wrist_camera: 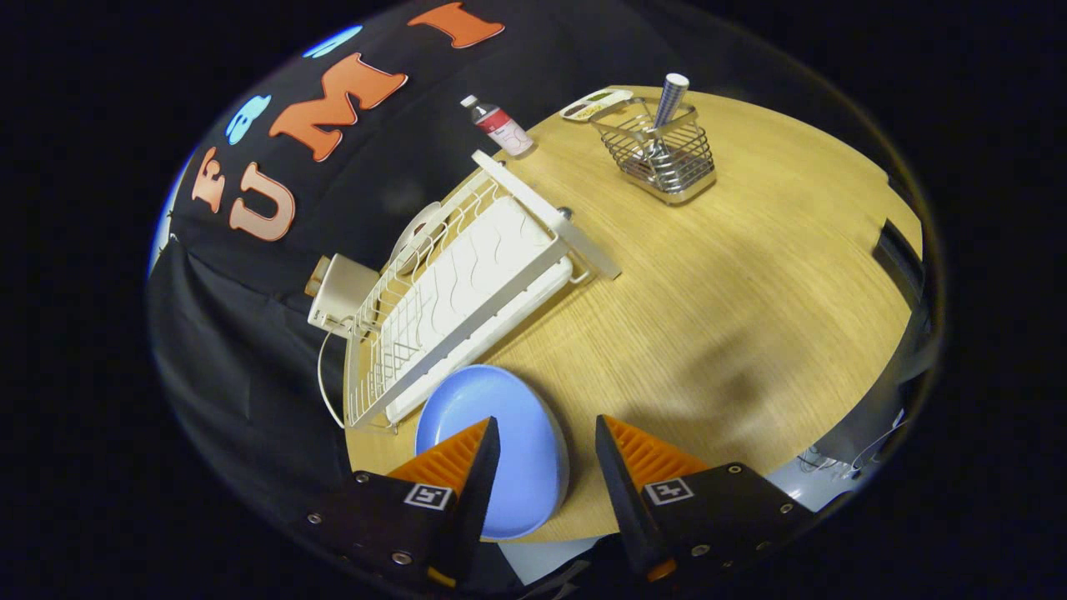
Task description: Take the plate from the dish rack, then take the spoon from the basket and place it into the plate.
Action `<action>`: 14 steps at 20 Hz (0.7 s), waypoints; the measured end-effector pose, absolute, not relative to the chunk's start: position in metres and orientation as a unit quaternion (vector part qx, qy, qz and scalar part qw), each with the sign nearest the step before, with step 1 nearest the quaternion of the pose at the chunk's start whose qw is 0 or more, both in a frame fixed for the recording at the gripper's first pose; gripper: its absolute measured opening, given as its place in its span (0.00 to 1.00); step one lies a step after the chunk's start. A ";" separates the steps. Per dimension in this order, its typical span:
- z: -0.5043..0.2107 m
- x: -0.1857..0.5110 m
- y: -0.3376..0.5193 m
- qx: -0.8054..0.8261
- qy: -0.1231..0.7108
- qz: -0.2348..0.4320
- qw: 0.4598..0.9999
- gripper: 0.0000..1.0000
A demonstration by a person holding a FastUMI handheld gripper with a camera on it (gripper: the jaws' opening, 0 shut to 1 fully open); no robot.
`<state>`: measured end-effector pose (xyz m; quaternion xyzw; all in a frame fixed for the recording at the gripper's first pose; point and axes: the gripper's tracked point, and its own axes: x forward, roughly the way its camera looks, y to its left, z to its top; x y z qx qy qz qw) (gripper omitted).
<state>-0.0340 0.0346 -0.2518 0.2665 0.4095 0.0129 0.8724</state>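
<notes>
At the near edge of the round wooden bench [708,275] lies the blue plate [521,433], flat on the wood just beside the white dish rack [467,283]. Above it stand the tongs [546,467], fingers spread wide with nothing between them (one finger overlaps the plate's rim in view; contact cannot be told). Well beyond, toward the far edge, a wire basket [667,158] holds the spoon [669,104], handle upright. A small bottle [500,125] stands near the rack's far end.

Tongs [546,454] held open above blue plate [508,433], which is laid flat on counter [708,292] beside white dish rack [467,283]. Spoon [669,104] is stood in wire basket [663,154] beyond.
</notes>
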 end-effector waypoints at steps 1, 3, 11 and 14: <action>-0.249 -0.032 0.025 0.259 0.404 0.006 0.877 0.71; -0.239 -0.029 0.007 0.249 0.392 -0.005 0.885 0.82; -0.178 0.008 -0.076 0.113 0.296 -0.051 0.947 0.98; -0.147 0.029 -0.099 0.036 0.242 -0.053 0.968 0.98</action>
